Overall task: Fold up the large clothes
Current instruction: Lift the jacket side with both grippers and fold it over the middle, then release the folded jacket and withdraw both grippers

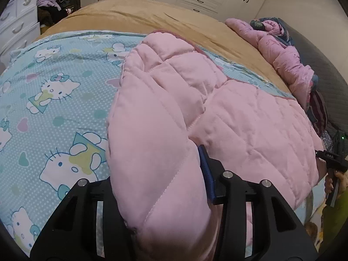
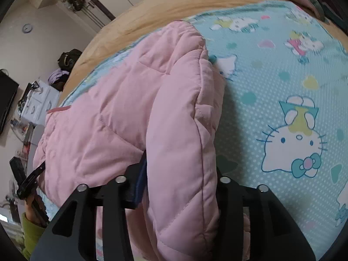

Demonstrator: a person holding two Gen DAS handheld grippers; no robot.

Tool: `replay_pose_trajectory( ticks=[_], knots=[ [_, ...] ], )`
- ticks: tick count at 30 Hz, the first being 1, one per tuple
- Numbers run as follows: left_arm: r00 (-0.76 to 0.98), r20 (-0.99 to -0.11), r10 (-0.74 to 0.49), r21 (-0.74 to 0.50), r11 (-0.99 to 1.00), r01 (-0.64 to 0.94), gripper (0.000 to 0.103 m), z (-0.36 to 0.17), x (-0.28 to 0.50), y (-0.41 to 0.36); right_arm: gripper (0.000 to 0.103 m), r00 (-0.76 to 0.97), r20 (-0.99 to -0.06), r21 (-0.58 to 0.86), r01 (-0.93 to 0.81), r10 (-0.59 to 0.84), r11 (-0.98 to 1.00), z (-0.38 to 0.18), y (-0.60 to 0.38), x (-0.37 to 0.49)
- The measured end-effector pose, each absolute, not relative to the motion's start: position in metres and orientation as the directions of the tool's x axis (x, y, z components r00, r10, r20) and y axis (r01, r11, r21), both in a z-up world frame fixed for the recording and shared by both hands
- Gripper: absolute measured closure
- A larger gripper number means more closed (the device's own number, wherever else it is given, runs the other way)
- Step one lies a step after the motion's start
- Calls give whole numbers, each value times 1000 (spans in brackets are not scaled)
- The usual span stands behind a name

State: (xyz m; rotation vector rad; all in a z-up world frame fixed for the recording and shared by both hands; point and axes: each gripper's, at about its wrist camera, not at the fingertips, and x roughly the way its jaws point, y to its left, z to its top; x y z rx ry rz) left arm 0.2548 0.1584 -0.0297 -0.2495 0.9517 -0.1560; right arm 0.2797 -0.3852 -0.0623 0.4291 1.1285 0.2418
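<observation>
Both grippers, left gripper (image 1: 165, 187) and right gripper (image 2: 178, 187), reach forward over the bed (image 1: 134, 15), each clenched on a fold of the pink quilt (image 1: 250, 119).

A bed (image 1: 134, 15) under a tan blanket (image 1: 174, 21) carries a light-blue Hello Kitty sheet (image 1: 54, 108). A pink quilted coat (image 1: 250, 126) lies on the sheet; crumpled pink bedding (image 1: 282, 54) sits far right.
</observation>
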Motion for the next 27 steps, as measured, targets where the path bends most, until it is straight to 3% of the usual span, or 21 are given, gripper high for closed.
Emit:
replay_pose_trajectory(
  ticks=[5,10,14,16,21,27],
  knots=[
    [571,-787,-233,-276,961,11,63,-35,257,156,29,418,-843,404,72,340,912,-72,-385,281],
    [572,-786,-234,-283,959,3,58,-35,257,158,17,441,-847,365,76,297,928,-67,-385,275],
    [565,-794,-224,-271,963,0,47,-33,256,156,6,472,-841,315,33,263,948,-57,-377,268],
    [565,-795,-219,-266,964,0,41,-31,255,155,6,494,-835,291,24,241,957,-52,-376,265],
    [584,-792,-176,-227,974,-15,9,-17,249,154,4,544,-805,275,-11,236,961,-28,-370,258],
    [615,-777,-134,-207,977,-49,9,12,238,155,4,602,-765,249,-54,230,967,0,-358,239]
  ],
)
